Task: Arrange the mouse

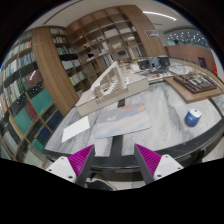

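Observation:
My gripper is open, its two magenta pads standing wide apart above a pale table. A dark rounded thing with a light patch, possibly the mouse, lies low between the fingers near their base. I cannot tell whether it touches either finger. Just ahead of the fingertips a grey-blue rectangular mat lies flat on the table.
A white sheet lies left of the mat. A blue cup stands to the right, with a wooden tray beyond it. A white rack-like model stands farther back. Bookshelves line the left side.

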`<state>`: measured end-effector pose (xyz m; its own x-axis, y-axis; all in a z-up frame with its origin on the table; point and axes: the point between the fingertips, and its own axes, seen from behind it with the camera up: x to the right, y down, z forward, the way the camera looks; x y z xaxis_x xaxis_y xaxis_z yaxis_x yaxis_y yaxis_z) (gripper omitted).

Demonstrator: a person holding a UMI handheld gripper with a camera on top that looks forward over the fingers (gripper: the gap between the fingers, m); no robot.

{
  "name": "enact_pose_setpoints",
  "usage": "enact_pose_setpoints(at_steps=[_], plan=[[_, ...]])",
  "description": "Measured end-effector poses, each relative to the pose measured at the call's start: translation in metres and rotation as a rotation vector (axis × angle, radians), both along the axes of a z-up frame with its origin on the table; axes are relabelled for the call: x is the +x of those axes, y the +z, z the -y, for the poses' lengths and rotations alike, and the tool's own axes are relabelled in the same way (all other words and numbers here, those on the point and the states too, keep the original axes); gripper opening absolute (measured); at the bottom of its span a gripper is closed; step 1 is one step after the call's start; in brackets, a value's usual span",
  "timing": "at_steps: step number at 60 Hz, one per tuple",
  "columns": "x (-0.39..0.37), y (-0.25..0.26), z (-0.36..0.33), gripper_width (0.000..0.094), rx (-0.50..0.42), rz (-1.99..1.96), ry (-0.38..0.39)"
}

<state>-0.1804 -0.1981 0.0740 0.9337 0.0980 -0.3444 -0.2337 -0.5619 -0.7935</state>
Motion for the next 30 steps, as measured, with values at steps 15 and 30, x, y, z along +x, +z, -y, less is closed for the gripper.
enact_pose_setpoints(at_steps=[15,30], plan=[[0.148,-0.021,-0.003,0.0802,-0.047,0.147,-0.084],[0.265,-0.061,-0.048,0.0804,-0.111,0.192,-0.174]])
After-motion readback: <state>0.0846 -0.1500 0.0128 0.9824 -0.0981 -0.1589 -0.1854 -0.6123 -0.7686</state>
